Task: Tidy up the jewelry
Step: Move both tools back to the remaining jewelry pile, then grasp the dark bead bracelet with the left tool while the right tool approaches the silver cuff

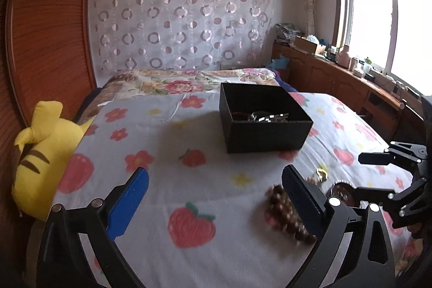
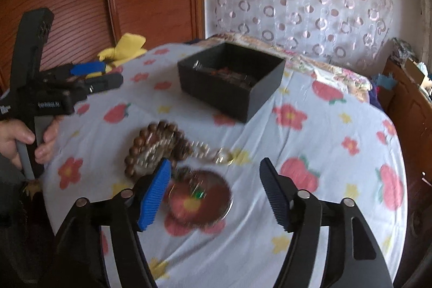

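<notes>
Brown wooden bead bracelets [image 2: 156, 147] lie heaped on the strawberry sheet [image 2: 310, 220], near the black box [image 2: 232, 82] — light, loose, apt to roll, so I'd pinch across one strand. Left gripper [image 1: 216, 203] spread wide, empty; right gripper [image 2: 216, 190] spread wide over a round clear-lidded tin [image 2: 201, 197], empty too. Count: one box already holding pieces, one tin, one gold chain [image 2: 216, 153] — the beads blur, so their number is unclear.
</notes>
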Motion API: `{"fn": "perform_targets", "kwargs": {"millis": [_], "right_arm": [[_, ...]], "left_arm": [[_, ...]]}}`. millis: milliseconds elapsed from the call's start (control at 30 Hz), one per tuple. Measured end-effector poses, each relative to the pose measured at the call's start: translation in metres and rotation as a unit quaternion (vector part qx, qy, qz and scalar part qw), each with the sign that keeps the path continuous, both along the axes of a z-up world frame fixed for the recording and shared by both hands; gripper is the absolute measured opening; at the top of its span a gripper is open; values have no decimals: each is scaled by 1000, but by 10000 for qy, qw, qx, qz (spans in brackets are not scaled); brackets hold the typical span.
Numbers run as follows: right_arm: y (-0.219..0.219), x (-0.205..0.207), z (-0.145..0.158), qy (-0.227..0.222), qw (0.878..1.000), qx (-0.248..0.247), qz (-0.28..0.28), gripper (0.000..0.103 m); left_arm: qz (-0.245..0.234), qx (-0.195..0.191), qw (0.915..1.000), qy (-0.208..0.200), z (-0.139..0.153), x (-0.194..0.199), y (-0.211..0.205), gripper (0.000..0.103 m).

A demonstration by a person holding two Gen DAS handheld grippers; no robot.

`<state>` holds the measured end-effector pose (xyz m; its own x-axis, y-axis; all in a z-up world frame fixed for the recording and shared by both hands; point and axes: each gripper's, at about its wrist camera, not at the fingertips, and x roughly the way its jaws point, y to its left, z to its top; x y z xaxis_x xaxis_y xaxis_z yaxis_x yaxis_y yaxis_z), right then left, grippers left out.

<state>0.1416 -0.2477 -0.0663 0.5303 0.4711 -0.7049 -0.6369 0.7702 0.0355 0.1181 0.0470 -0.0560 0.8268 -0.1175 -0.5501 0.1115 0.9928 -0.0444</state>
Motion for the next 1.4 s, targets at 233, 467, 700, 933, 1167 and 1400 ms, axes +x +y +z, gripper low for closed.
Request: {"fn": "perform_targets", "kwargs": {"millis": [233, 467, 700, 933, 1167, 1400], "right_arm": [[3, -10, -22, 238, 9995, -182, 120, 73], [8, -13, -27, 257, 9988, -338, 225, 73], [13, -19, -27, 106, 9978, -570, 330, 61], [4, -28, -17, -195, 9988, -403, 174, 61], [-15, -28, -10, -352, 9988, -337, -88, 61], [-23, -20, -17, -215, 9995, -150, -200, 61]], "left_arm": [[-81, -98, 9999, 34, -4, -24, 3, 95], [-255, -15, 9995, 198, -13, -30, -7, 95], [-445, 83, 9985, 305, -23, -30, -20, 95], [-636, 46, 9970, 443, -27, -30, -28, 95], [-782, 19, 9957, 504, -24, -27, -34, 78], [-1041, -120, 9909, 840, -28, -6, -43, 22]]}}
